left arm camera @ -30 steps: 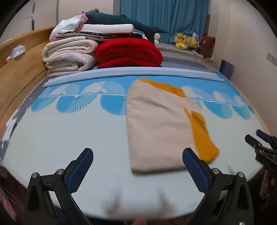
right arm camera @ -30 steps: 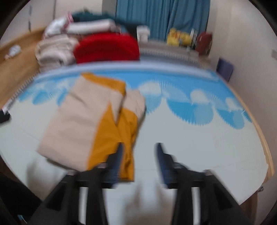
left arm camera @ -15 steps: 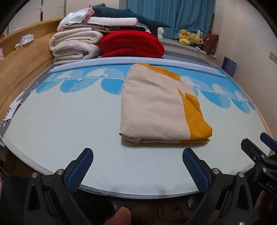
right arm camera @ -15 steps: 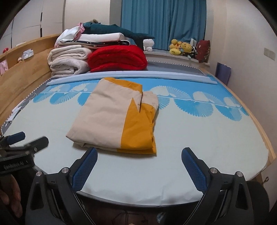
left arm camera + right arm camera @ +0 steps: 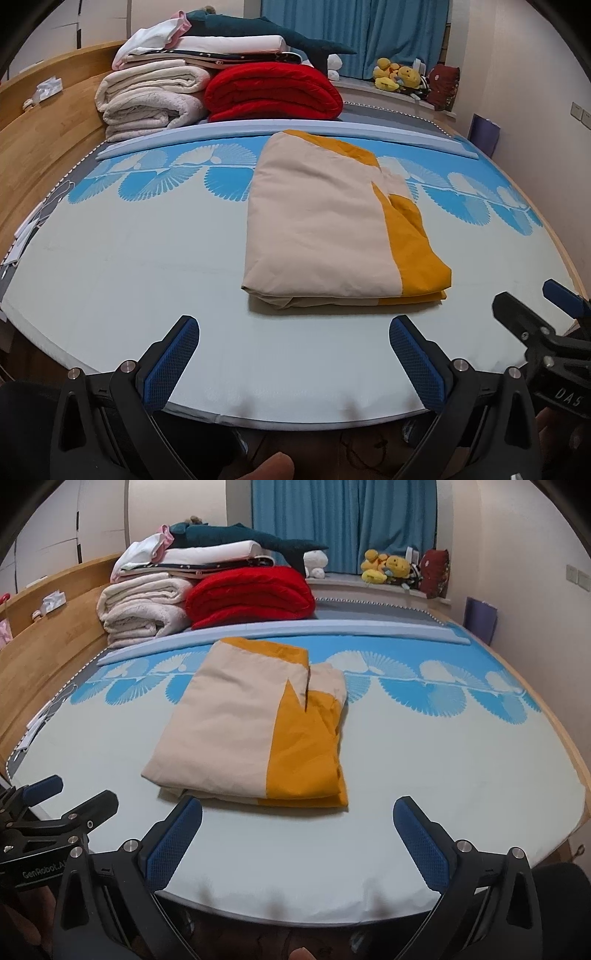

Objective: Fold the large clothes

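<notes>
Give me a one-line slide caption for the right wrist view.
Folded beige-and-mustard cloth lies on the bed, with the open right gripper hovering empty at its near edge.

Folded cloth (image 5: 325,229) lies mid-bed (image 5: 129,266), blanket pile (image 5: 221,88) behind it.

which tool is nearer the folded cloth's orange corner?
Right. The right tool sits just short of the folded cloth, facing its orange corner; the left tool is further left. Both open.
</notes>
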`<state>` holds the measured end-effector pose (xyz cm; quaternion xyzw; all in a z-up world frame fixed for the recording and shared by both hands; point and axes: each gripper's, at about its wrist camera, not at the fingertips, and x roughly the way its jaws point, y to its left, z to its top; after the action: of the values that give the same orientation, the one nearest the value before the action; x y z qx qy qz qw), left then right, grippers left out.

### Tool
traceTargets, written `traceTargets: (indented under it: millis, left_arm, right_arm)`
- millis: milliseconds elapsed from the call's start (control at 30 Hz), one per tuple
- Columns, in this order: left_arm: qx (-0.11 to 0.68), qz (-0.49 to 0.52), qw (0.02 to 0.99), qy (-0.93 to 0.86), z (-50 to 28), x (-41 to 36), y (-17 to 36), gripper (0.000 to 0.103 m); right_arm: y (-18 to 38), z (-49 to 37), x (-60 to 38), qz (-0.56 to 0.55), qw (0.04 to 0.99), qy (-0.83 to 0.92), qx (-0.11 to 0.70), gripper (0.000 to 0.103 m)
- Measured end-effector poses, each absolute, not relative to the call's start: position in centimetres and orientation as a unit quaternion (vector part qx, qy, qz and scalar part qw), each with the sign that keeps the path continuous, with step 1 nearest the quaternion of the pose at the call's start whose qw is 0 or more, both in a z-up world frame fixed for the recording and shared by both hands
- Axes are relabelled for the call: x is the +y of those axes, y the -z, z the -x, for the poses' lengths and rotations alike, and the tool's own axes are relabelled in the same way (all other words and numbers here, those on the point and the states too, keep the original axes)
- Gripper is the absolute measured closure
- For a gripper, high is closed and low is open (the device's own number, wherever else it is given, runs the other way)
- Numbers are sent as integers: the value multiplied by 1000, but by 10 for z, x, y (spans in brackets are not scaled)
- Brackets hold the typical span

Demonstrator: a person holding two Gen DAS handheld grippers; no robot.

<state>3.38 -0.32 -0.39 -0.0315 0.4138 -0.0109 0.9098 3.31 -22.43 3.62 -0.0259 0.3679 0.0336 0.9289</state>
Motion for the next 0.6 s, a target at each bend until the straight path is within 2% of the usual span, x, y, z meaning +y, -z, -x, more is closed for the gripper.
traceTargets:
  millis: [600]
  left_arm:
    - [419, 34, 907, 21, -34, -4, 7, 1]
  right_arm:
    - [-33, -35, -211, 36, 928, -42, 368, 0]
